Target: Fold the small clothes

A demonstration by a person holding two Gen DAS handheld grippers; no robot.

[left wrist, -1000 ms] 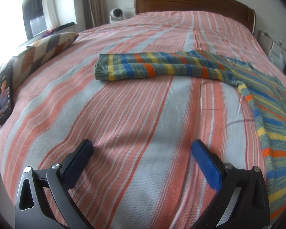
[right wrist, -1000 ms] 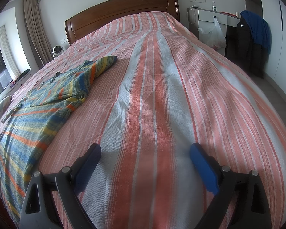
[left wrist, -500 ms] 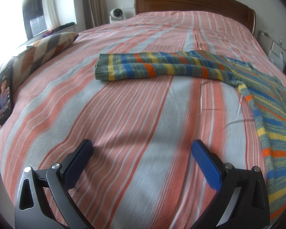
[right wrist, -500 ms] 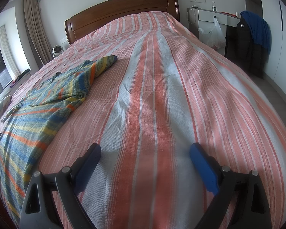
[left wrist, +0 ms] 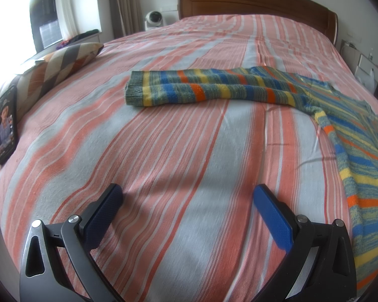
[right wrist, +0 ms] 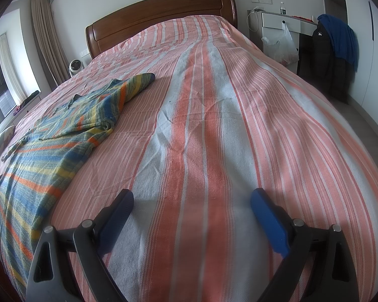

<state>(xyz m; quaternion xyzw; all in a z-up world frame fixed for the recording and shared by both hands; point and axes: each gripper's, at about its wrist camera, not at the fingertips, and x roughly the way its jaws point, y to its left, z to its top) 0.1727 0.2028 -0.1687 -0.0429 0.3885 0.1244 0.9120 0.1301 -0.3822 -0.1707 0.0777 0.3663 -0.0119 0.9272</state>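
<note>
A striped sweater [left wrist: 214, 89] is lying flat on the bed [left wrist: 179, 156], stretching from the centre to the right edge of the left wrist frame, one sleeve reaching left. The left gripper [left wrist: 187, 196] and right gripper [right wrist: 192, 198] are both hovering over bare bedspread, jaws apart and holding nothing. A phone [left wrist: 5, 124] is resting at the left edge.

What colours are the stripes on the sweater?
Blue, yellow, orange and grey-green stripes on the sweater, clearest in the left wrist view.

sweater [left wrist: 239, 90] on bed [left wrist: 163, 163]; phone [left wrist: 5, 123] at left edge, before pillow [left wrist: 55, 70].
</note>
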